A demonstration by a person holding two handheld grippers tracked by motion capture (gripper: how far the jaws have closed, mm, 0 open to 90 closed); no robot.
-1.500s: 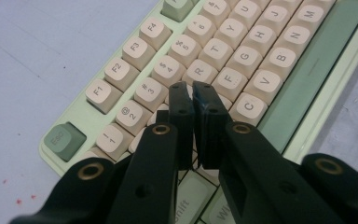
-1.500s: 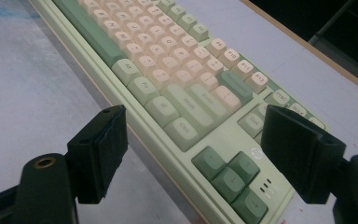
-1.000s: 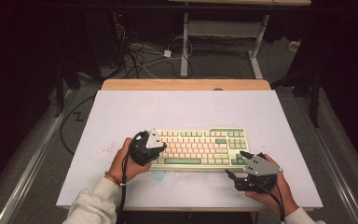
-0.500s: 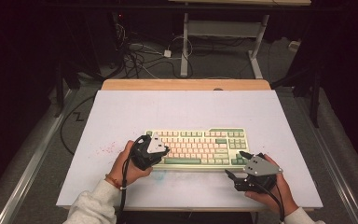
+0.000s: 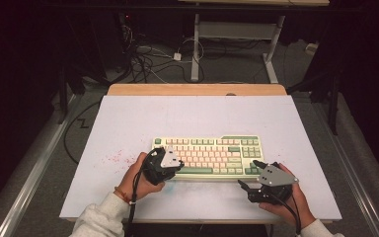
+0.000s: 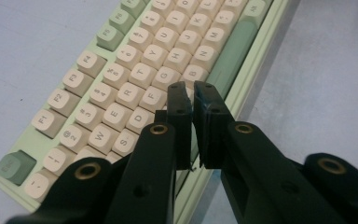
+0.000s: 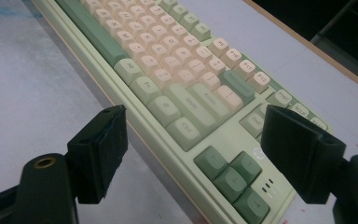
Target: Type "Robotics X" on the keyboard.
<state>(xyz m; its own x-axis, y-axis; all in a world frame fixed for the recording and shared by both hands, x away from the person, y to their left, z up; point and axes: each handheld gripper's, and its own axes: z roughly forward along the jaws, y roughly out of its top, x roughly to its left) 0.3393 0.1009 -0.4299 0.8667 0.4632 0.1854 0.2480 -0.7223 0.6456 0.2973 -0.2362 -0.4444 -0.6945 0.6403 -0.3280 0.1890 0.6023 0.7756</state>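
- Two grippers are mine: the left gripper (image 5: pixel 170 165) sits over the keyboard's (image 5: pixel 212 153) near-left keys, its jaws nearly together with a thin gap and nothing between them; the right gripper (image 5: pixel 250 178) has its jaws spread wide and empty.
- From my left gripper (image 6: pixel 190 95) the keyboard (image 6: pixel 121 74) lies directly under the tips, around the lower letter rows beside the long green bar.
- From my right gripper (image 7: pixel 191 149) the keyboard (image 7: pixel 177 93) runs ahead and away between the jaws, its arrow-key corner nearest; the tips hang just off its front edge, over the table (image 5: pixel 128 128).
- I judge it a stiff, fairly heavy slab that won't bend. Its smooth plastic case may slip.
- Keycaps look loose-fitted and could pop off, so I'd not pinch them.
- Best hold, I think: the two short ends or the front rim, one gripper each.
- Looks: pale green case, cream letter keys, darker green modifiers, arrows and space bar.
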